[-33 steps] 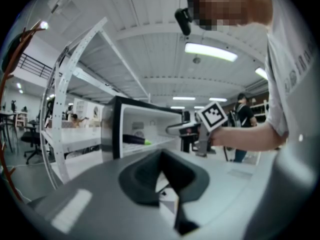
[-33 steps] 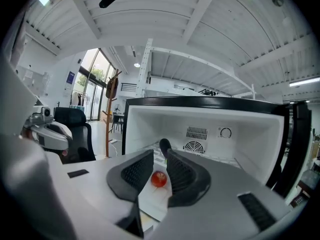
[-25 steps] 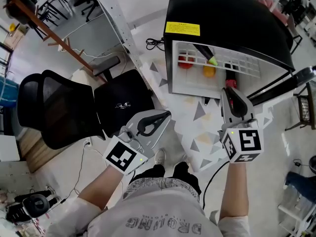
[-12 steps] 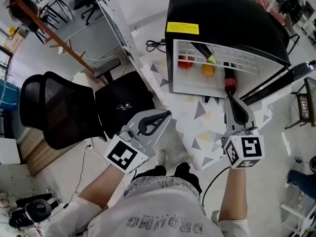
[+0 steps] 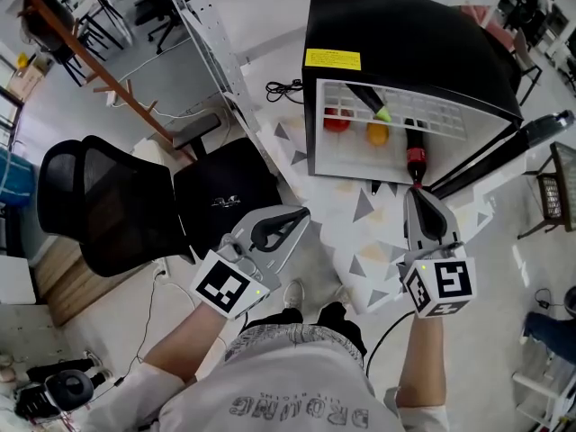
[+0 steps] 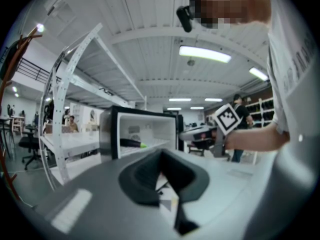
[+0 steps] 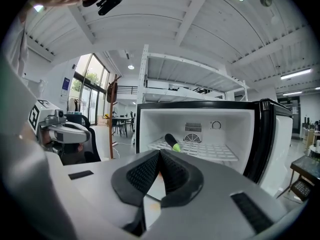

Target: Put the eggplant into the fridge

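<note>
Fridge [image 5: 405, 34]: small, black, standing on the floor, door [image 5: 504, 156] swung open to the right.

Eggplant [image 5: 367, 95]: already inside, lying on the white wire shelf [image 5: 443, 115], toward the shelf's left side. It lies slantwise, green stem end toward the opening.

Right claw [image 5: 417, 194]: jaws closed pad to pad, nothing between them. It is held in front of the open fridge and points into it. In the right gripper view the eggplant [image 7: 172, 142] shows just above the claw tips [image 7: 160, 154] but lies well beyond them on the shelf [image 7: 212, 151]; no contact.

Left claw [image 5: 292, 216]: jaws closed, empty, held farther back and to the left, beside a black office chair [image 5: 108, 205]. Well apart from the eggplant [image 6: 131, 143].

Below the shelf: one red item [image 5: 337, 121] and one orange item [image 5: 378, 134].
</note>
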Demonstrator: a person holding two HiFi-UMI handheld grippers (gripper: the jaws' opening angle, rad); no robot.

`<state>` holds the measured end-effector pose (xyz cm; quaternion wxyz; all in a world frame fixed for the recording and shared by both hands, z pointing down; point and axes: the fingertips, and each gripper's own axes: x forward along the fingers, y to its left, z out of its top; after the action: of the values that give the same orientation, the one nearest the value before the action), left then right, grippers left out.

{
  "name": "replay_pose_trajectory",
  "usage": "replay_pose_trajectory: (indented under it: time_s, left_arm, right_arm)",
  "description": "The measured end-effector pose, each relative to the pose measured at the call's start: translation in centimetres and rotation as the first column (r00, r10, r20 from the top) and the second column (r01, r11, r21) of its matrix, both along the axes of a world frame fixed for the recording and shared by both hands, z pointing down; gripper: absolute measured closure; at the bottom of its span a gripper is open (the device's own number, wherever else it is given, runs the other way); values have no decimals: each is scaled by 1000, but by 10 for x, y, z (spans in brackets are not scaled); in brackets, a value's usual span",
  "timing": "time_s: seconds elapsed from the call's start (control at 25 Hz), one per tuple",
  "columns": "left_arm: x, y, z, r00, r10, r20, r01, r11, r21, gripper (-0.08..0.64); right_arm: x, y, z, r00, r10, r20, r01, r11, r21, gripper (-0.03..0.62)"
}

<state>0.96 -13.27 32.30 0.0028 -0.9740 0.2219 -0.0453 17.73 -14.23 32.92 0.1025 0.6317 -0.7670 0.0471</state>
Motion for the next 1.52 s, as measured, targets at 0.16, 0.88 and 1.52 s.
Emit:
replay_pose_trajectory:
  time_s: [0.16, 0.88, 1.52]
  left_arm:
    - [-2, 2, -2, 1000, 0, 3, 0, 1000, 3, 554]
    - [-2, 6, -3, 1000, 1, -2, -1, 1000, 4, 554]
    - [4, 6, -4, 1000, 4, -12, -4, 1000, 10, 554]
  right_arm:
    - [-5, 5, 2, 1000, -7, -5, 7, 1000, -10, 589]
    - [-21, 20, 7, 999, -42, 0, 42, 999, -34, 589]
    - [-21, 19, 7, 999, -51, 1, 51, 998, -29, 589]
